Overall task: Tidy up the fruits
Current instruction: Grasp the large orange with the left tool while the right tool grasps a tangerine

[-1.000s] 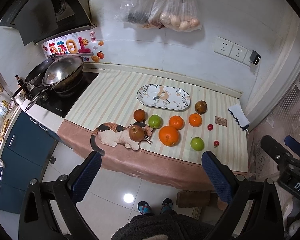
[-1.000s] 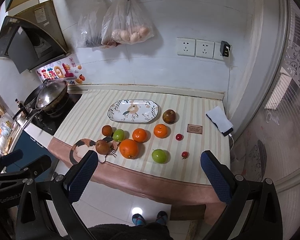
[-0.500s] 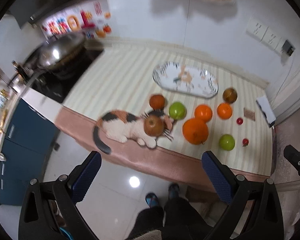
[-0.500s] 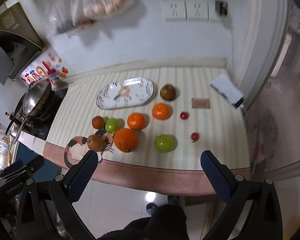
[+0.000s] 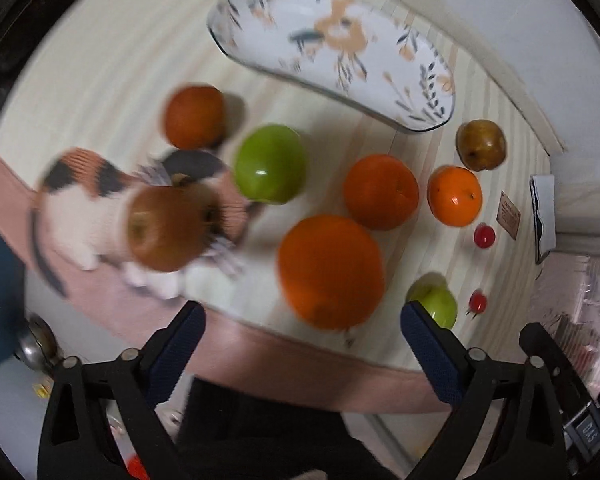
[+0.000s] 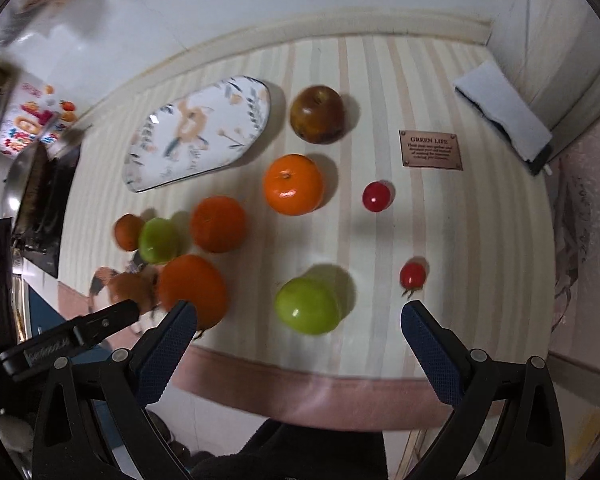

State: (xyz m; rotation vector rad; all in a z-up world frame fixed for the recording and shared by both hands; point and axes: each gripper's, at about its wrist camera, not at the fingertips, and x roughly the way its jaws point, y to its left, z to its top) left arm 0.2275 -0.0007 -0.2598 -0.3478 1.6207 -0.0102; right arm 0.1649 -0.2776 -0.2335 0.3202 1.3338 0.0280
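Observation:
Several fruits lie on a striped counter in front of an empty floral oval plate (image 5: 340,52) (image 6: 198,132). My left gripper (image 5: 302,316) is open, just short of a big orange (image 5: 330,270). A brown apple (image 5: 164,230) sits on a cat-shaped mat (image 5: 72,200), with a green apple (image 5: 270,164) beside it. My right gripper (image 6: 298,318) is open, with a green apple (image 6: 308,306) between its fingertips' line. Oranges (image 6: 294,184), a brown pear (image 6: 318,114) and two cherry tomatoes (image 6: 376,197) lie beyond.
A small brown plaque (image 6: 430,150) and a folded white cloth (image 6: 502,114) lie at the right. A stove with a pan (image 6: 24,188) is at the far left. The counter's pink front edge (image 6: 300,376) runs just before both grippers.
Both grippers have dropped and moved in close to the counter; the fruits now fill the views. Both stay open.

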